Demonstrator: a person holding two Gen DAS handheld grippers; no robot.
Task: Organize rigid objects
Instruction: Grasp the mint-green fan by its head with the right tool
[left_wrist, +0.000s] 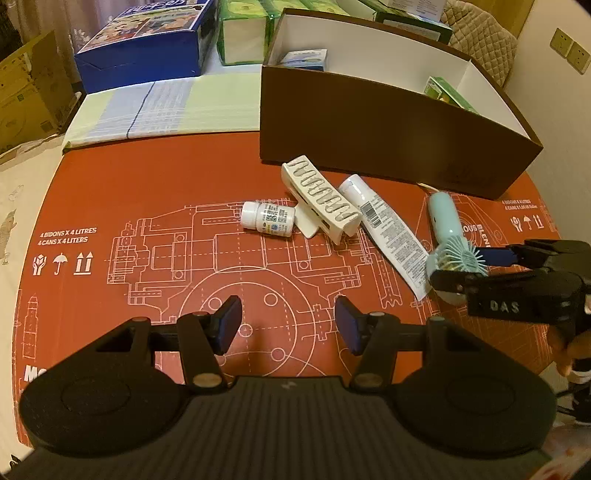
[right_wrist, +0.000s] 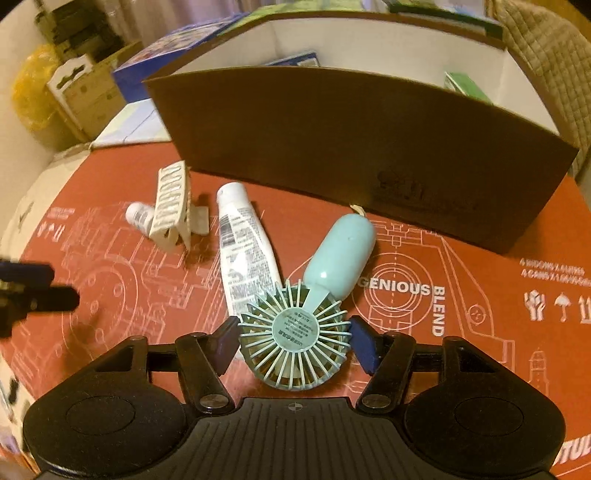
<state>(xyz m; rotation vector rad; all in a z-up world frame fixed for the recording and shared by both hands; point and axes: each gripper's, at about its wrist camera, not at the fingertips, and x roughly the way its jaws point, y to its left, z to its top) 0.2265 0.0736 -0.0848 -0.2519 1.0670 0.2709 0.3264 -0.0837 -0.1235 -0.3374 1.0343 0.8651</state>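
Observation:
A teal handheld fan (right_wrist: 295, 332) lies on the red printed mat (left_wrist: 129, 192) with its handle (left_wrist: 445, 218) pointing at the brown box (left_wrist: 369, 122). My right gripper (right_wrist: 295, 339) straddles the fan's round head, and both blue pads touch its rim, with the fan still resting on the mat. To the left lie a white tube (left_wrist: 388, 229), a cream hair claw clip (left_wrist: 321, 199) and a small white pill bottle (left_wrist: 267, 218). My left gripper (left_wrist: 288, 325) hangs open over bare mat in front of them, with nothing between its fingers.
The brown box holds a small blue-white carton (left_wrist: 304, 59) and a green carton (left_wrist: 447, 92). Behind it are a blue box (left_wrist: 147, 37), green packs (left_wrist: 243, 33) and a folded cloth (left_wrist: 166, 107). A cardboard box (left_wrist: 29, 92) stands far left, and a hand (left_wrist: 569, 350) holds the right gripper.

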